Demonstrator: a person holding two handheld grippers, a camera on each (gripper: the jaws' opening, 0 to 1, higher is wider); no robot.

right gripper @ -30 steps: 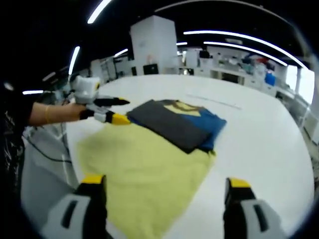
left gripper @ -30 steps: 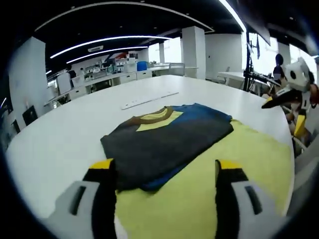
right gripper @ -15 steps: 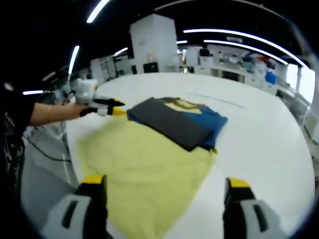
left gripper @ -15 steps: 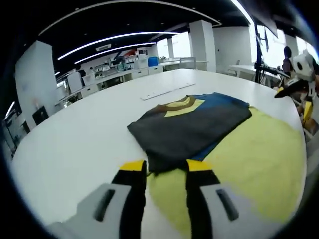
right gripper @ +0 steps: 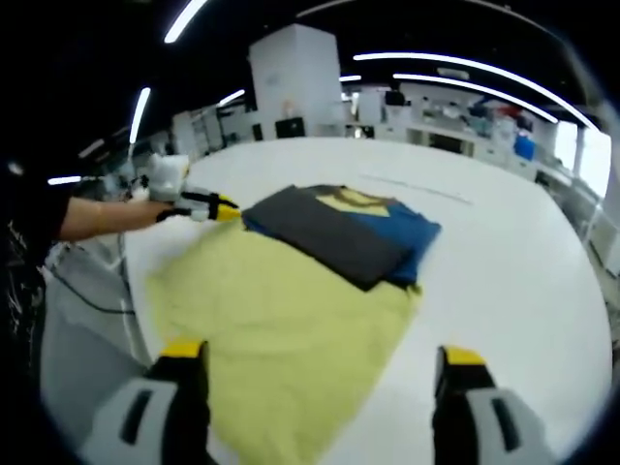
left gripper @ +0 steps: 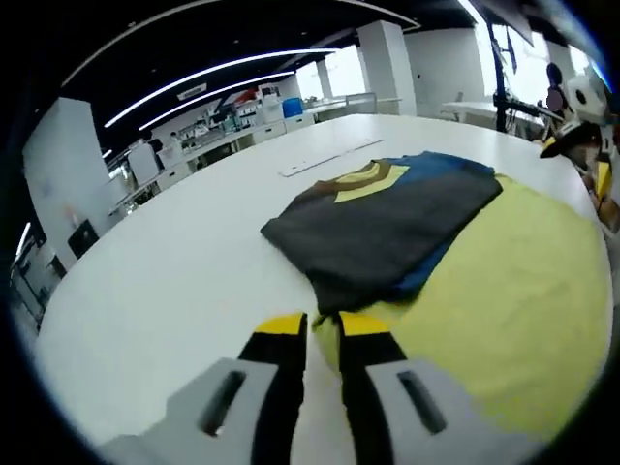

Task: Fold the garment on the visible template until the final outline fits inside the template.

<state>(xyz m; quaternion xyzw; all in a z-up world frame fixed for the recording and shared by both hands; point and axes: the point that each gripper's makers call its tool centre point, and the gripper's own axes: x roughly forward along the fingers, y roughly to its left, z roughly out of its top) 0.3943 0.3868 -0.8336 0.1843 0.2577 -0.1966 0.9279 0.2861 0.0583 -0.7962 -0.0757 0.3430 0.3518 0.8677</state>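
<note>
A folded garment (left gripper: 387, 228), dark grey on top with blue and a yellow-brown collar, lies on the far part of a yellow template sheet (left gripper: 504, 310) on a white table. My left gripper (left gripper: 323, 327) stands at the sheet's near corner, just short of the garment's corner. Its jaws are drawn almost together, with the sheet's edge between them. In the right gripper view, this left gripper (right gripper: 221, 206) touches the garment (right gripper: 339, 232) at its left corner. My right gripper (right gripper: 323, 354) is wide open over the near part of the template (right gripper: 281, 339), holding nothing. It also shows at the far right of the left gripper view (left gripper: 581, 126).
A long white strip (left gripper: 329, 158) lies on the table (left gripper: 155, 291) beyond the garment. A person's arm (right gripper: 92, 218) holds the left gripper. The table's edge curves close by on the left (right gripper: 131, 291). Desks and pillars stand far behind.
The left gripper's jaws have closed from wide apart to nearly together at the sheet's corner. The left gripper has moved in toward the garment's corner. The right gripper has stayed open and still.
</note>
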